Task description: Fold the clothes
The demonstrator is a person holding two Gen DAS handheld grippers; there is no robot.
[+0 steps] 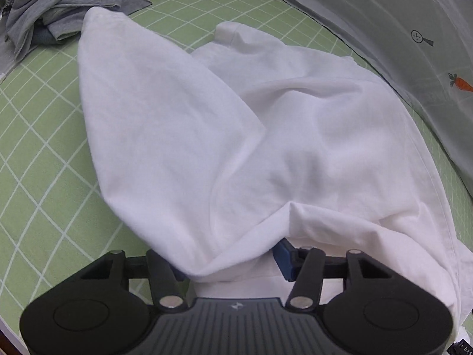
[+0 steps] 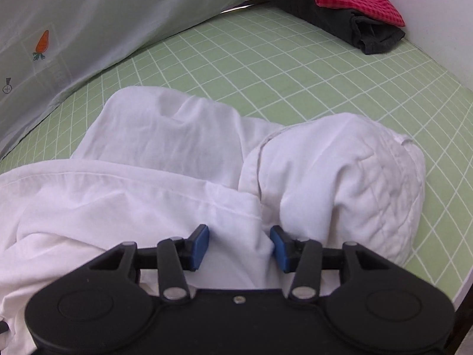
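Green grid mat (image 2: 266, 68) w/ white garment (image 1: 236, 124)

A: What's the surface here?

B: A pale green mat (image 1: 35, 136) with a white grid printed on it, running right across both views.

A: And behind it?

B: A grey-green fabric sheet (image 2: 124, 20) stands along the far edge, printed with a small orange carrot (image 2: 42, 43) and little round line symbols. In the right wrist view a plain white wall (image 2: 437, 9) borders the mat on the right.

A: The light?

B: Soft and even, no hard shadows on the grid.

A: Anything at the margins?

B: A dark strip shows past the mat's near corner in the right wrist view; I can't tell what it is.
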